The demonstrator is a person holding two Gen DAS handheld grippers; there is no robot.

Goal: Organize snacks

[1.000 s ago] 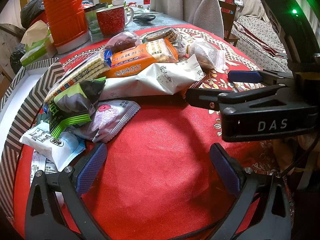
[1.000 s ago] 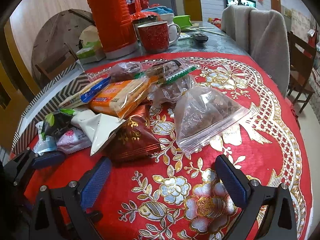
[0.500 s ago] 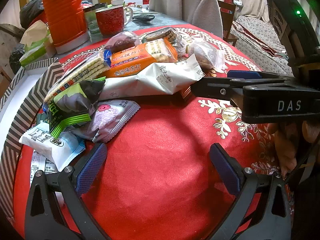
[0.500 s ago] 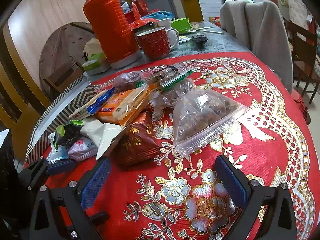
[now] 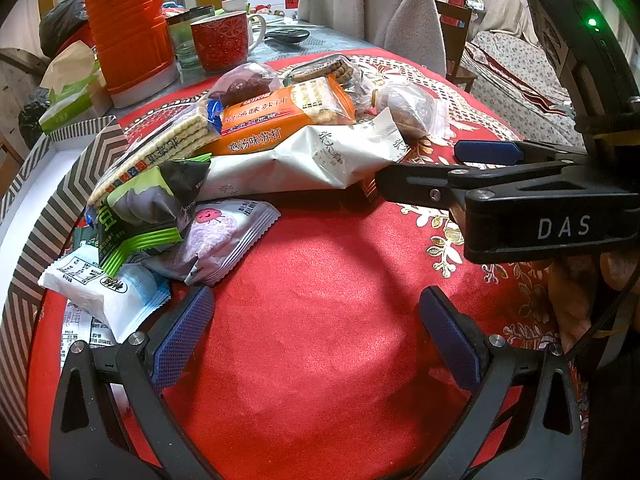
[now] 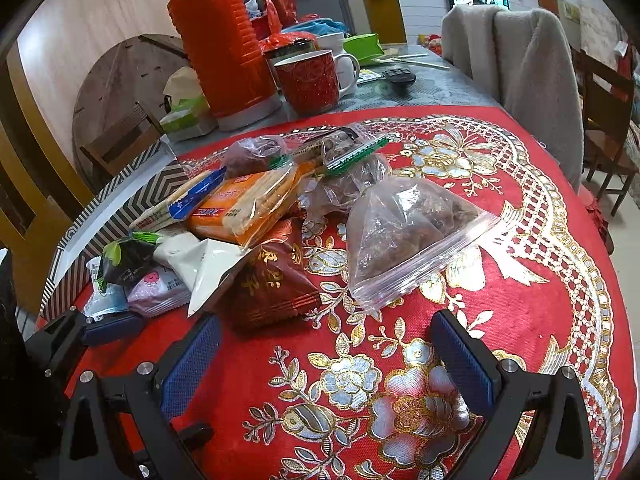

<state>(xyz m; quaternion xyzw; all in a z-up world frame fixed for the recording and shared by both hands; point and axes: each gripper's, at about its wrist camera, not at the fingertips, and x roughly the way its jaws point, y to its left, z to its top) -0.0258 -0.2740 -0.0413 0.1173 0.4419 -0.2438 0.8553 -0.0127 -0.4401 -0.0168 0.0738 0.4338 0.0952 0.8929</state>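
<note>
Left gripper (image 5: 316,336): blue-padded jaws spread wide over bare red tablecloth (image 5: 320,320), holding nothing, left pad just beside a white-and-blue wrapped snack packet (image 5: 108,296). Right gripper (image 6: 326,356): jaws likewise spread wide and empty, poised above the gold floral pattern of the cloth, left pad close to a dark red foil packet with gold characters (image 6: 272,284), right pad near the sealed edge of a clear zip bag of brown pieces (image 6: 404,236) (touching or not, cannot tell). Seen from the left wrist, right gripper reaching in sideways from the right, tip near the end of a long white crinkled pouch (image 5: 304,160).

Snacks heaped loosely at the left-centre of the table: an orange cracker pack with a clear window (image 5: 280,120) lying atop the white pouch, a blue-banded wafer pack (image 5: 160,148) beside it, a green-and-black packet (image 5: 140,208) over a pale purple packet (image 5: 220,240). More clear bags behind the pile. A grey chevron-striped box (image 5: 60,184) along the left edge of the heap. Beyond, an orange ribbed thermos (image 6: 220,40) and a red patterned mug (image 6: 310,80).
</note>
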